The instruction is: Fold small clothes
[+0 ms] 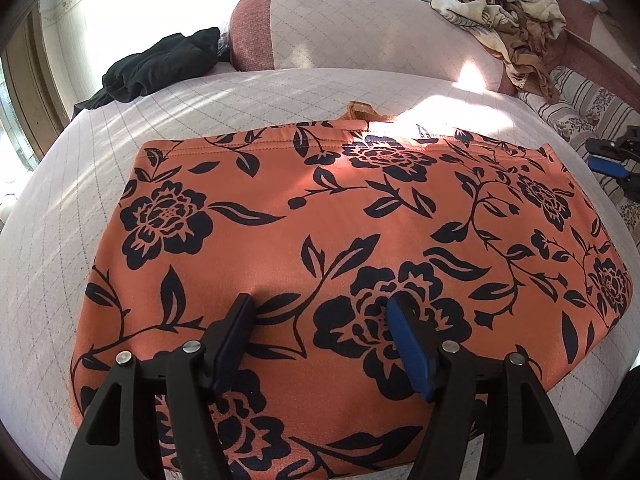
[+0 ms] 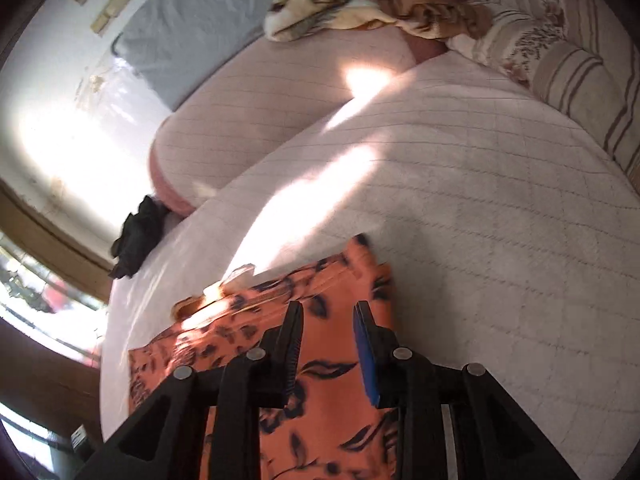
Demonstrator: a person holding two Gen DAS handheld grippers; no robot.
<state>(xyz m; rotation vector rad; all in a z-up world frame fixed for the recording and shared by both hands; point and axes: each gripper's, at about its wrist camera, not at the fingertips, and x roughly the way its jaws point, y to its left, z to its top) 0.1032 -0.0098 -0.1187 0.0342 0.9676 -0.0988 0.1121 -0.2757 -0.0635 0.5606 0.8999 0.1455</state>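
Quilted bed cover [image 1: 280, 92] is spread under an orange floral garment [image 1: 340, 216], flat beneath both spread, empty grippers, left [image 1: 320, 312] and right [image 2: 326, 316]; too shallow a pinch could slip.

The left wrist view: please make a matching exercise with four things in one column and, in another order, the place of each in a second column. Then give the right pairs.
Things:
1. orange floral garment
2. black clothing
3. beige patterned clothes
4. right gripper

Places:
A. heaped on top of the pink backrest cushion, far right
B. at the right edge of the view, beyond the garment's right side
C. spread flat on the quilted cover, under the open left gripper
D. bunched at the far left, beside the cushion's end

Pairs: 1-C, 2-D, 3-A, 4-B
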